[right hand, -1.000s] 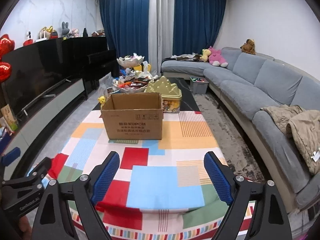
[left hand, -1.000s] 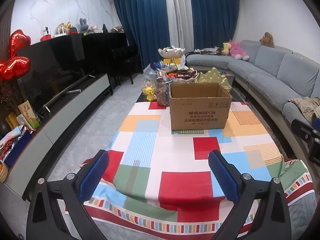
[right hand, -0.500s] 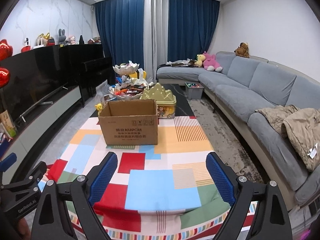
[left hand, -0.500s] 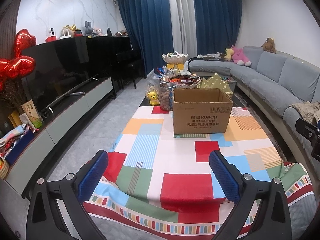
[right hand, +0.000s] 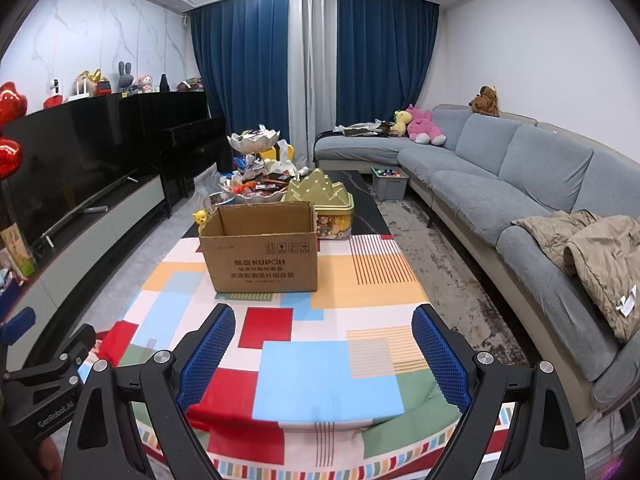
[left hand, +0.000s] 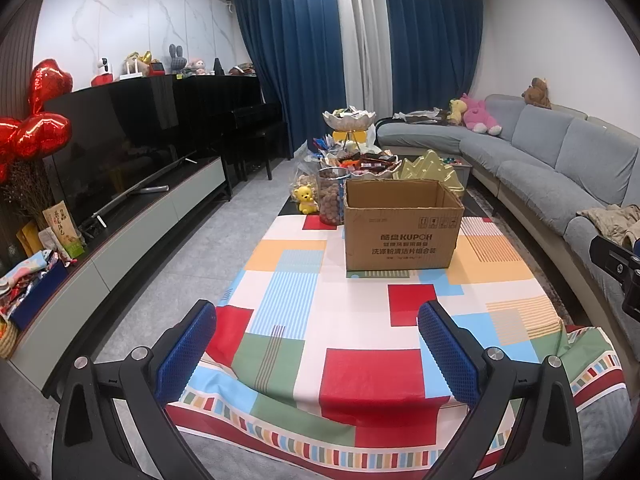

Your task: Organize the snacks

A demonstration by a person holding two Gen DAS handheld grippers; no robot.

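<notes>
Left gripper [left hand: 316,344] spread wide, nothing between its blue pads, hovering over the near edge of the worktop [left hand: 360,376]. Right gripper [right hand: 323,350] likewise wide apart and empty. Open cardboard box [right hand: 262,254] upright mid-worktop; snacks [right hand: 260,188] heaped in bowls just behind it, beside a gold tin [right hand: 320,200].

A: My pads [left hand: 186,354] look like dimpled blue rubber; the box [left hand: 400,232] is matt brown cardboard.
B: Tablecloth [left hand: 360,320] smooth printed cloth; tin [right hand: 320,200] glossy gold metal; sofa [right hand: 500,184] coarse grey fabric.
</notes>
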